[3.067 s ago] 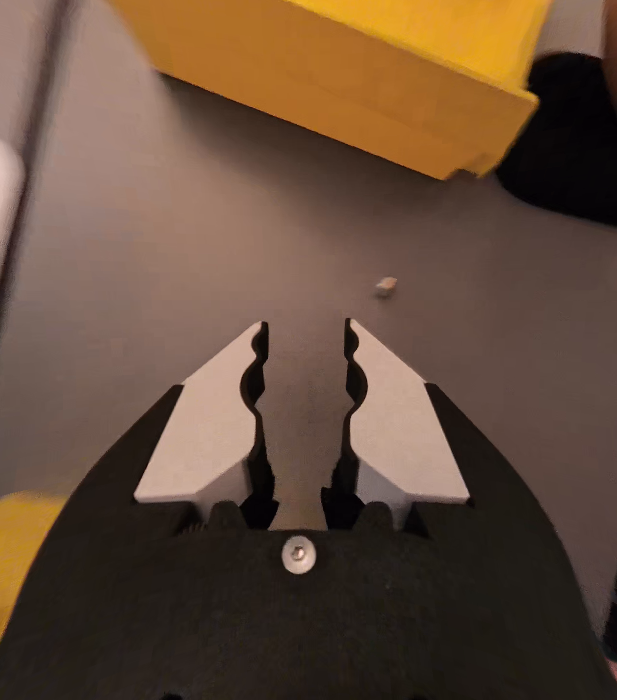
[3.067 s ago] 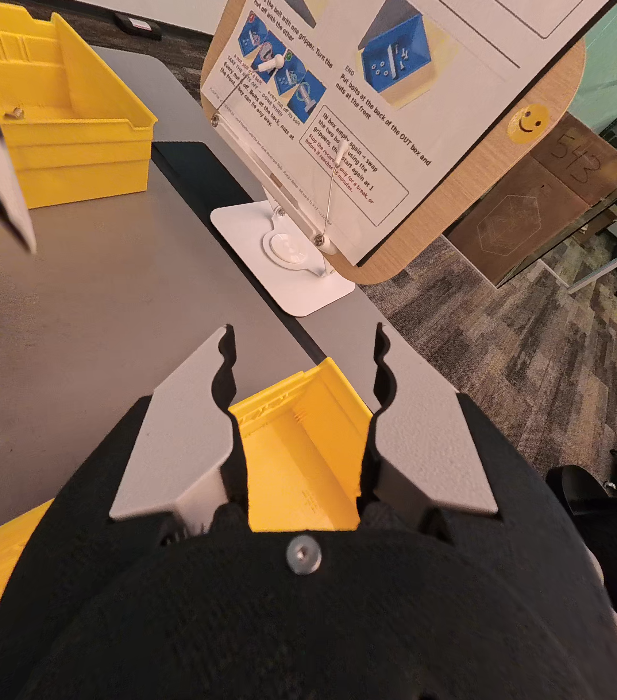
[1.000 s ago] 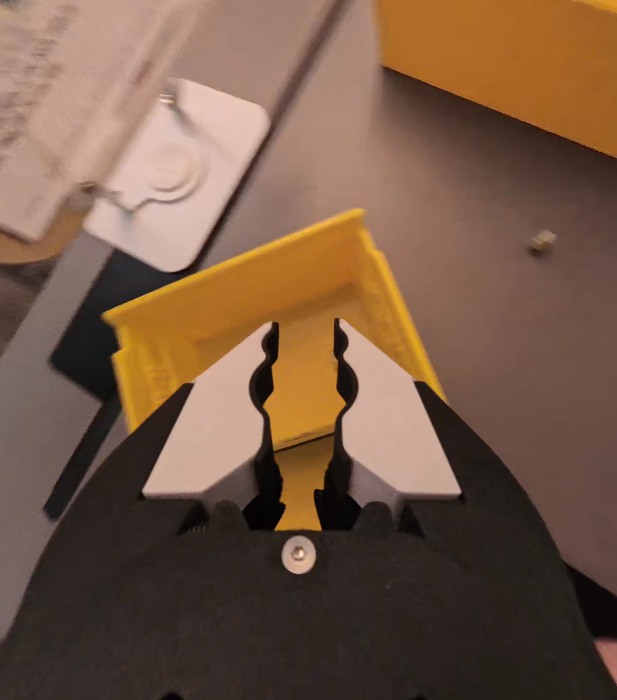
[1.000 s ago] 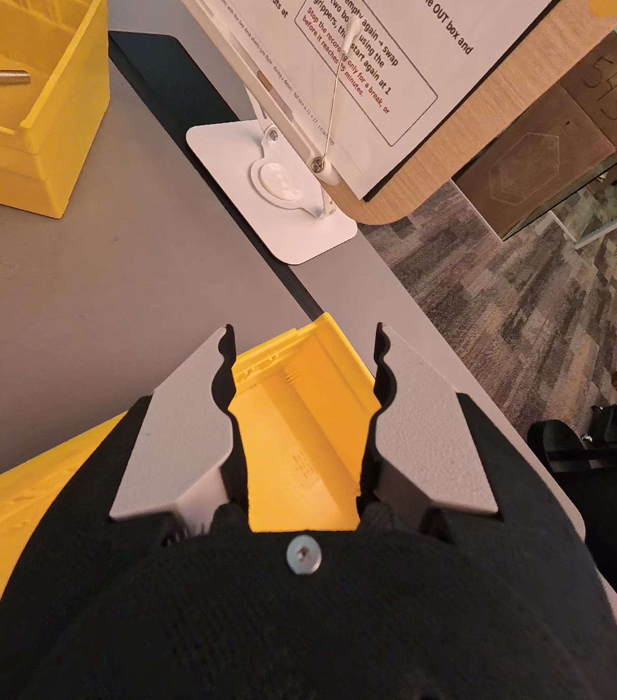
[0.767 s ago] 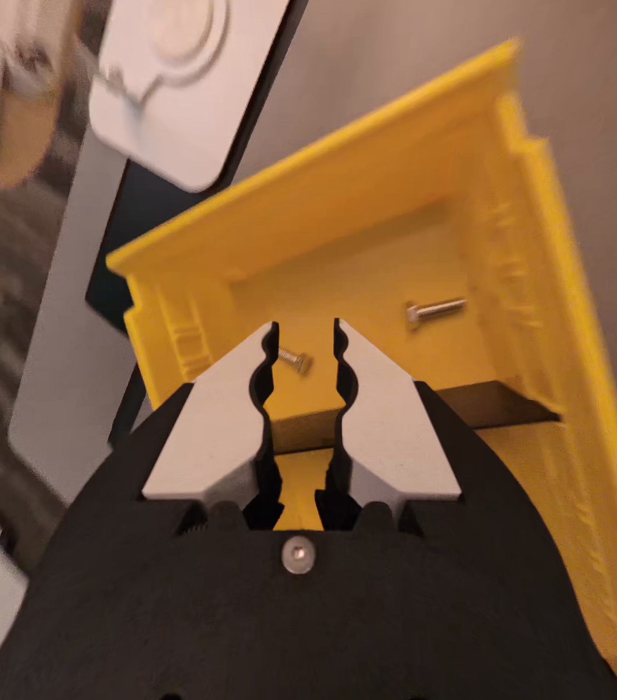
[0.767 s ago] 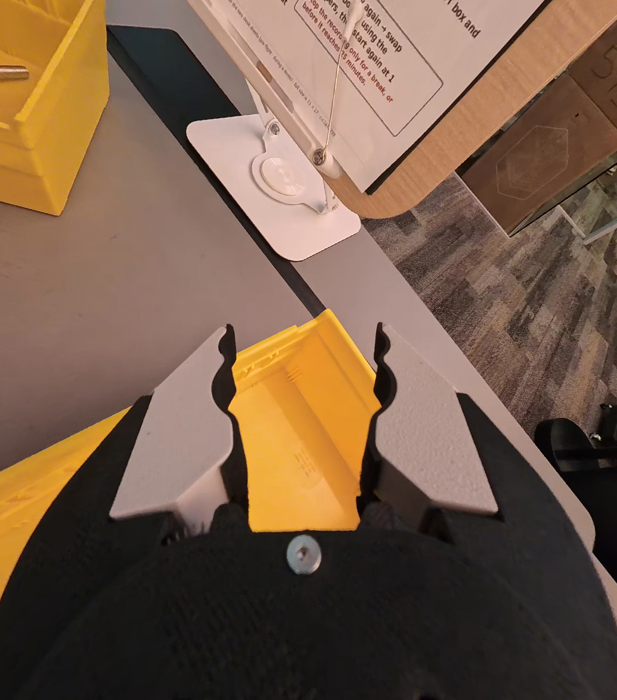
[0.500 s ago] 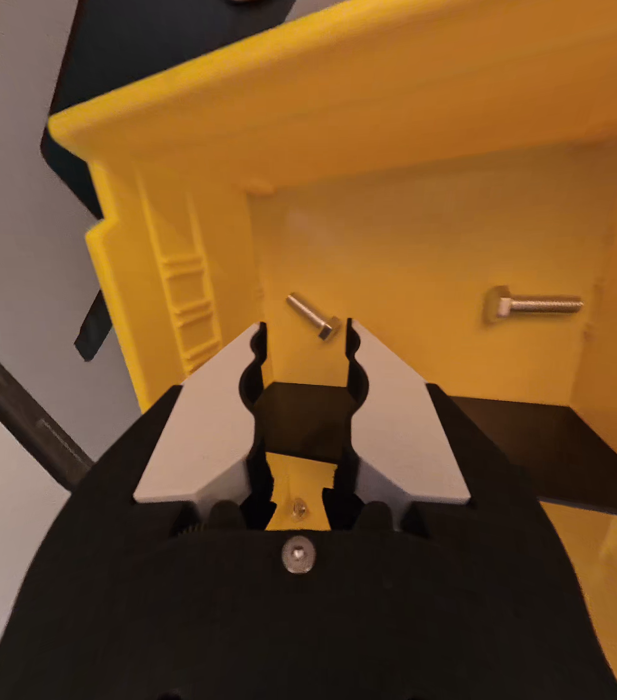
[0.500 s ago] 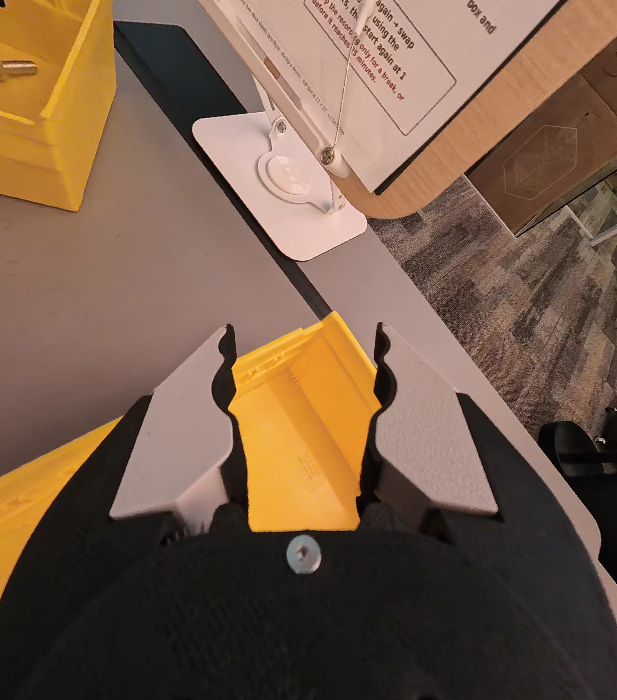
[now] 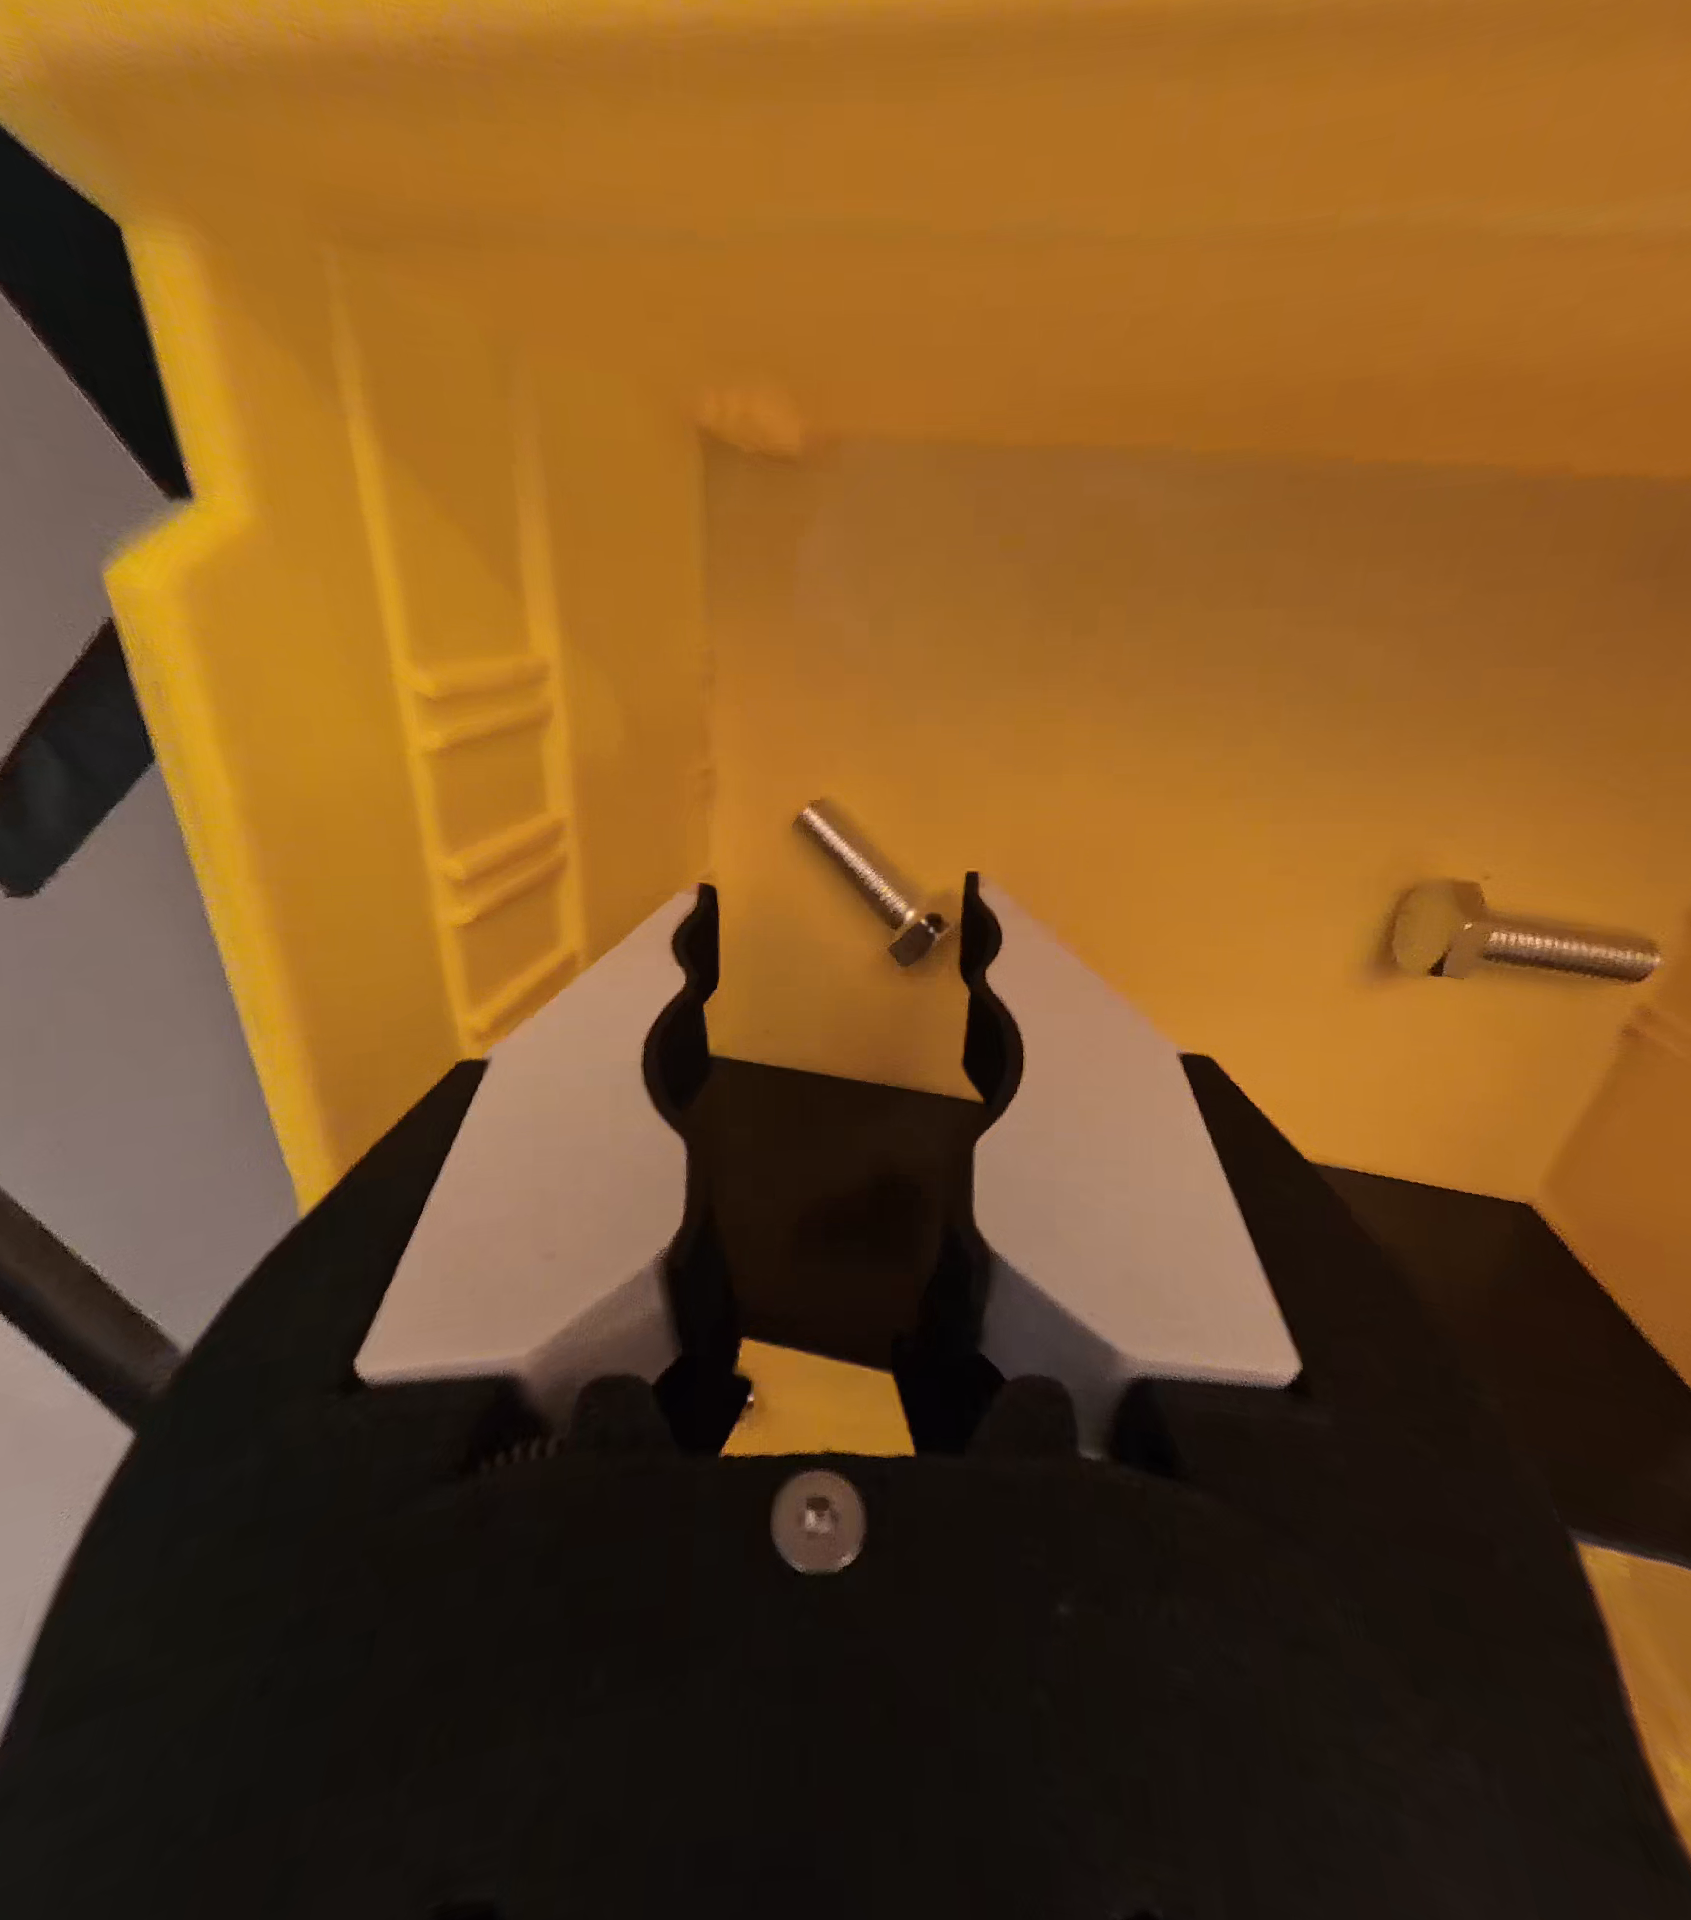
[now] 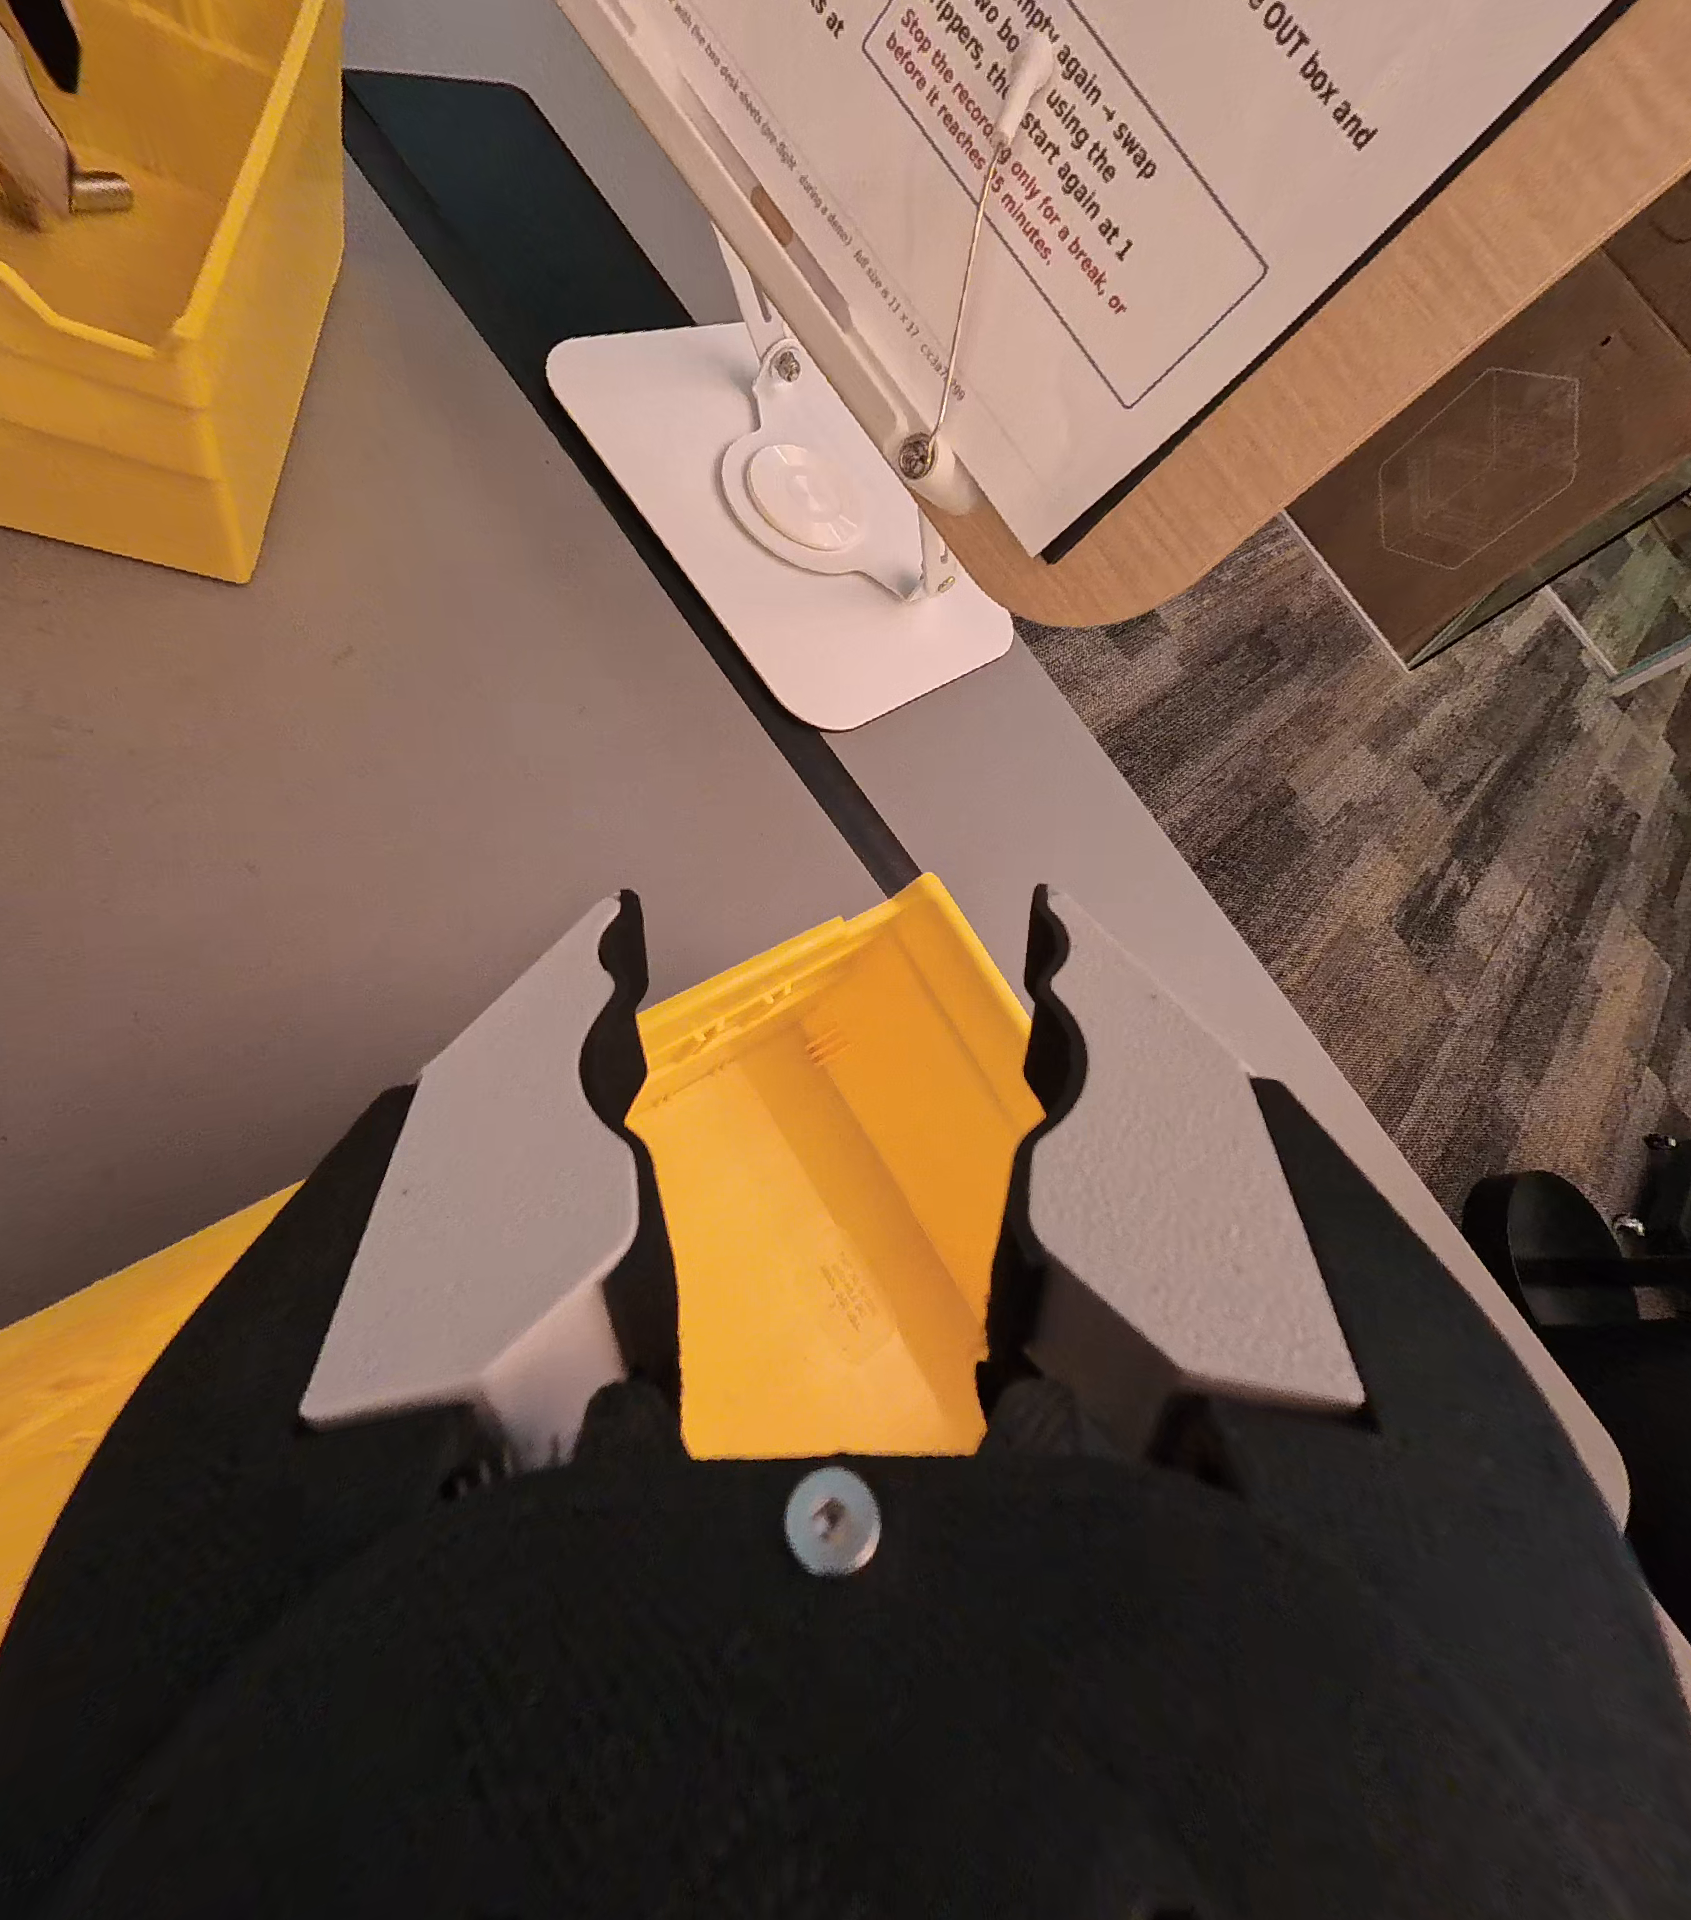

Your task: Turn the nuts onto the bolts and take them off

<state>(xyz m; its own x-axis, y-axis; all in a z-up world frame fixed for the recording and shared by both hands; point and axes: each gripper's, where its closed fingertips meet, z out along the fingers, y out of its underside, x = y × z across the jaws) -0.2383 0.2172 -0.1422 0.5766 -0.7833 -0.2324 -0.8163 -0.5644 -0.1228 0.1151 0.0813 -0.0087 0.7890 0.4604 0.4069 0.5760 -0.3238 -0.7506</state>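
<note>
The small bolt [image 9: 870,898] now lies just past the tips of the left gripper [image 9: 839,902]; half a second ago it sat a little farther off, and a second ago the gripper had not yet entered the bin. The bolt's long axis runs diagonally, head toward the right fingertip, threaded end away to the upper left. It is silvery, slim, with a squarish head. A larger bolt [image 9: 1516,943] lies well to its right, hex head left, shank pointing right. Both rest on the floor of the yellow bin [image 9: 529,436], beyond a black divider [image 9: 1423,1340]. The left jaws stand apart, empty; whether the right tip touches the head is unclear. The right gripper [image 10: 833,906] hangs open over a second yellow bin [image 10: 882,1091] on the grey table [image 10: 249,810].
</note>
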